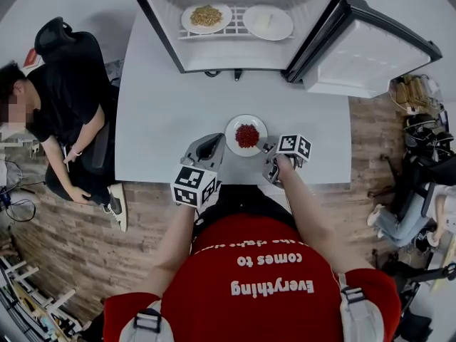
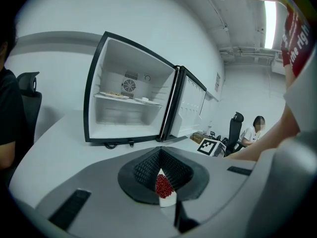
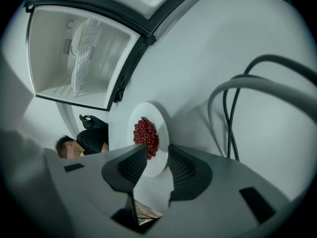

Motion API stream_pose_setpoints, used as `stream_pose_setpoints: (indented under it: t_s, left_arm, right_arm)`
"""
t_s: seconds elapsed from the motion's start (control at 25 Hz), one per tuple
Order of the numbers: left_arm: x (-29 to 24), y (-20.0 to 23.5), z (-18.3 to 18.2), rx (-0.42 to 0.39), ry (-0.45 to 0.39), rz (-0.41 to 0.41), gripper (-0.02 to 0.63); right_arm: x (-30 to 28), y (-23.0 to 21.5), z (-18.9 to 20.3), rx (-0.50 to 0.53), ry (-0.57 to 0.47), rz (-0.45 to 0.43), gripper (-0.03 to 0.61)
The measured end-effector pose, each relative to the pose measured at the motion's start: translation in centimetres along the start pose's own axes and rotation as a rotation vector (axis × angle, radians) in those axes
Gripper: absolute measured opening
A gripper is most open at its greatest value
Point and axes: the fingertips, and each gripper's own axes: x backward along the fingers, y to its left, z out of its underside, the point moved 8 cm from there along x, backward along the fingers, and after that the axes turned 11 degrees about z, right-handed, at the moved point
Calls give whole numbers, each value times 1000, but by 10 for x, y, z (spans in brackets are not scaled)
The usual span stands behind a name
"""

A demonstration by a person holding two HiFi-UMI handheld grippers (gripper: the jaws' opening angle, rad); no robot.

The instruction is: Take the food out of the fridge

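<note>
A white plate of red food [image 1: 246,135] rests on the white table [image 1: 164,105] in front of the open fridge [image 1: 235,48]. On the fridge shelf stand a plate of yellowish food [image 1: 206,16] and a white plate with pale food [image 1: 268,22]. My right gripper [image 3: 157,158] is open, and the near rim of the red-food plate [image 3: 161,128] lies between its jaws without being pressed. In the head view my right gripper [image 1: 269,152] sits at the plate's right edge. My left gripper [image 1: 212,144] is shut and empty, just left of the plate. Its view shows the red food [image 2: 164,185] through the slit behind its tips [image 2: 159,152].
The fridge door [image 1: 363,48] hangs open to the right. A person in black [image 1: 64,105] sits on an office chair at the table's left side. Dark cables [image 3: 237,98] run along the table to the right. Another seated person [image 2: 255,128] is far off.
</note>
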Motion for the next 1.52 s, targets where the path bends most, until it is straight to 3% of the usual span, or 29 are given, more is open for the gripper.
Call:
stream_pose_setpoints:
  t_s: [0.12,0.28,0.44,0.56,0.8,1.08,1.36,1.52]
  left_arm:
    - [-1,0,0,1,4,1,-2]
    - [-2,-1,2,3,3,12,-2]
    - [-4,-2,3,-12,26,29,-2]
    - [-6,-3,1,-27,38,36,-2]
    - [-6,2,-6,-21,13,2,-2]
    - [-9,1,-16,-50,8,1,-2]
    - [-13,-6,-29,-119,10,13,-2]
    - [-11,-3,-37,-100,-19,9,-2]
  right_arm:
    - [1,11,0,105,4,134,139]
    - [8,24,0,339,-26,380,149]
    - [25,27,-1,400,-106,407,133]
    - [42,31,-1,381,-185,322,107]
    - [68,33,2,299,-319,60,71]
    - [85,36,-5,258,-405,-111,52]
    - [106,82,-61,248,-490,-388,54]
    - [119,122,-101,291,-540,-461,61]
